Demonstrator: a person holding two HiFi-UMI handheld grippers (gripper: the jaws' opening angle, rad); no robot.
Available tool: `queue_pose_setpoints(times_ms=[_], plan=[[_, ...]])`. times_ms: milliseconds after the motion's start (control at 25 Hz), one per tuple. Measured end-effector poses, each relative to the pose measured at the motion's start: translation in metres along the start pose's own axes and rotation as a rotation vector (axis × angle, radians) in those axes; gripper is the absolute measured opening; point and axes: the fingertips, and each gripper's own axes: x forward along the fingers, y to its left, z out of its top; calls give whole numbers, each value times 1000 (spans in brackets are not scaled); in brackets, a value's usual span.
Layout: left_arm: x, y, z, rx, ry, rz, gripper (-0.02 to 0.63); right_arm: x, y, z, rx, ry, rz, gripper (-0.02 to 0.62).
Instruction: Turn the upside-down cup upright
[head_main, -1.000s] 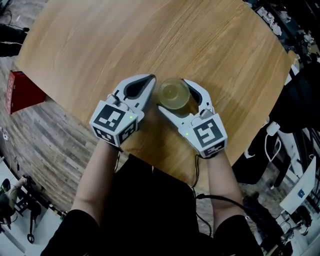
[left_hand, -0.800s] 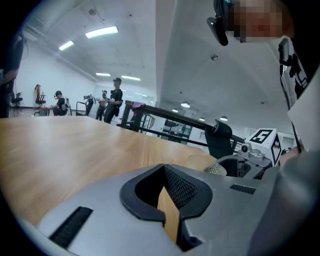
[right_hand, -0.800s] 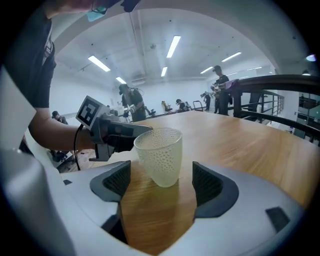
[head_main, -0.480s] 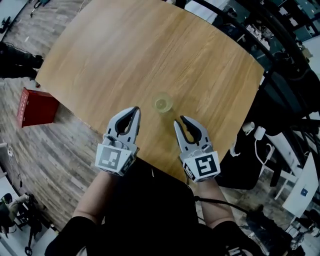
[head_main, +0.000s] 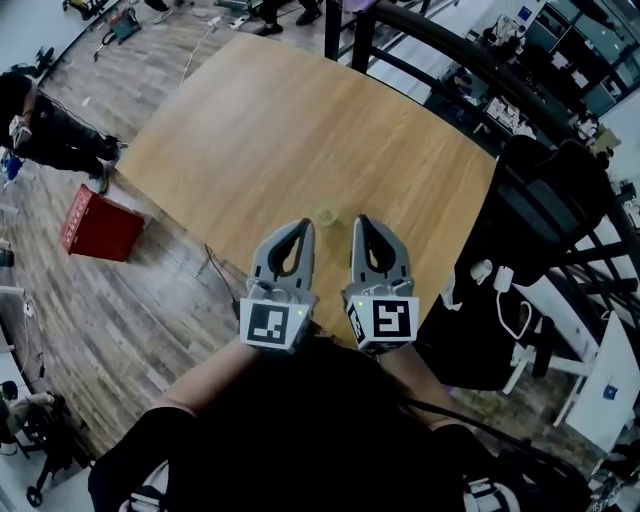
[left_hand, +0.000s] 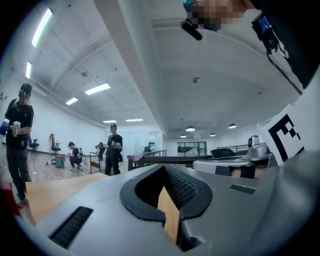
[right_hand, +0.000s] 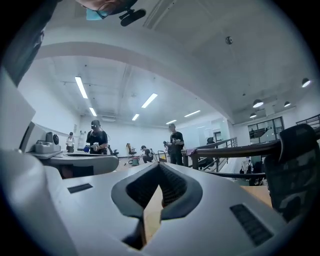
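Close to the person's chest, well above the desk (head_main: 280, 120), the left hand-held gripper (head_main: 299, 228) and the right hand-held gripper (head_main: 363, 224) sit side by side, pointing level and away from the body. Each has its jaws pressed together with nothing between them; their own views show only the far room beyond the tips. Shut, empty and held high, they read as parked clear of the work, so the turning is likely done. The cup (head_main: 327, 214) stands alone on the desk close to its near edge, touched by neither. From the head view it shows in the gap between the two tips, though it lies well below them, and it is too small to tell which way its mouth faces
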Motion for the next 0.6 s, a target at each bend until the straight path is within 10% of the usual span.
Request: queue_pose_setpoints(times_ms=[600], plan=[[-20, -25, 29, 88, -41, 26, 8, -30, 21, 31, -5, -49, 77, 12]])
